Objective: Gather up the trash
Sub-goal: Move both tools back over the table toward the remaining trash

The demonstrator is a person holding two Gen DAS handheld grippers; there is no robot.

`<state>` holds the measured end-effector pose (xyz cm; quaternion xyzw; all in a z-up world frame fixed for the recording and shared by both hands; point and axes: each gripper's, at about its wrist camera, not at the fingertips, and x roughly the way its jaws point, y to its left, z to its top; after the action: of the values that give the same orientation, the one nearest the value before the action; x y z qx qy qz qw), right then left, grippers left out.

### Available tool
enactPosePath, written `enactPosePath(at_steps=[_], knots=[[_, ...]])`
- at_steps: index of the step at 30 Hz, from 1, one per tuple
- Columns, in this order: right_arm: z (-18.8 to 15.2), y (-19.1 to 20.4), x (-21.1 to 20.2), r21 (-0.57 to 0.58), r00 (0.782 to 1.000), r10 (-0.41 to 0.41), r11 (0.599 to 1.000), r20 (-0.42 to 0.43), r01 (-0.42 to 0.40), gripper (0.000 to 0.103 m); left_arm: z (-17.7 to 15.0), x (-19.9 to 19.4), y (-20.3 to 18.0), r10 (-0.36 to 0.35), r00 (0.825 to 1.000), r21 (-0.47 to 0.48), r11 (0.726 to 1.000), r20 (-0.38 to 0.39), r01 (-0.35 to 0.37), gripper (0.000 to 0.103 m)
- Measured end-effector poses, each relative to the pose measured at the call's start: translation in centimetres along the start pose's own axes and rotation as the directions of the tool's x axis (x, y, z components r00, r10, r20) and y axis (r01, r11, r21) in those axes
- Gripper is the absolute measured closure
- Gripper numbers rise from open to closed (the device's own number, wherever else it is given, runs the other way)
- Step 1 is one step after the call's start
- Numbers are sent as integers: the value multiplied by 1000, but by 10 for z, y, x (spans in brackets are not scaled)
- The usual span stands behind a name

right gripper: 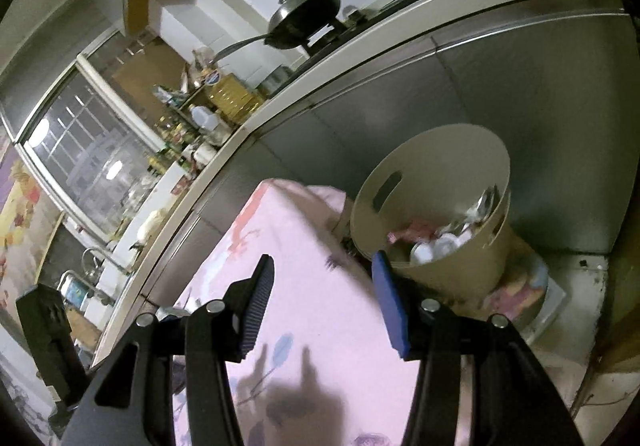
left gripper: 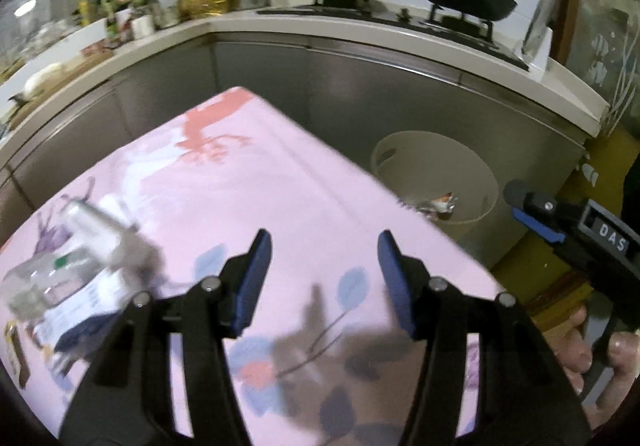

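Beside table edge [right gripper: 320,242], bin [right gripper: 460,181].

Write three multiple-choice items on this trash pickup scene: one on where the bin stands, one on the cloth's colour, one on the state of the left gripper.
1. Where does the bin stand?
A. On the counter
B. On the floor beside the table, before the cabinets
C. On the stove

2. What is the main colour of the tablecloth?
A. Pink
B. Green
C. Black

3. In what state is the left gripper?
A. Shut on a bottle
B. Shut on nothing
C. Open and holding nothing

Answers:
1 B: the right wrist view shows it low, past the table's edge, against the steel cabinet fronts.
2 A: pink with blue and red leaf prints.
3 C: bare cloth shows between its spread blue pads.
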<state>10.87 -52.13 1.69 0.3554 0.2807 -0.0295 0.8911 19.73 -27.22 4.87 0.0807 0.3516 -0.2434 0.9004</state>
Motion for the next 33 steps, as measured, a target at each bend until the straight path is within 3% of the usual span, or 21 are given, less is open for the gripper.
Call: enactPosePath(at_steps=[15, 33], knots=[[-36, 65, -12, -79, 997, 43, 996, -61, -48, 54, -51, -67, 57, 118, 991, -78, 991, 57, -113, 44], [-74, 125, -3, -178, 981, 101, 975, -168, -131, 54, -86, -98, 106, 213, 976, -161, 966, 48, -203, 44]])
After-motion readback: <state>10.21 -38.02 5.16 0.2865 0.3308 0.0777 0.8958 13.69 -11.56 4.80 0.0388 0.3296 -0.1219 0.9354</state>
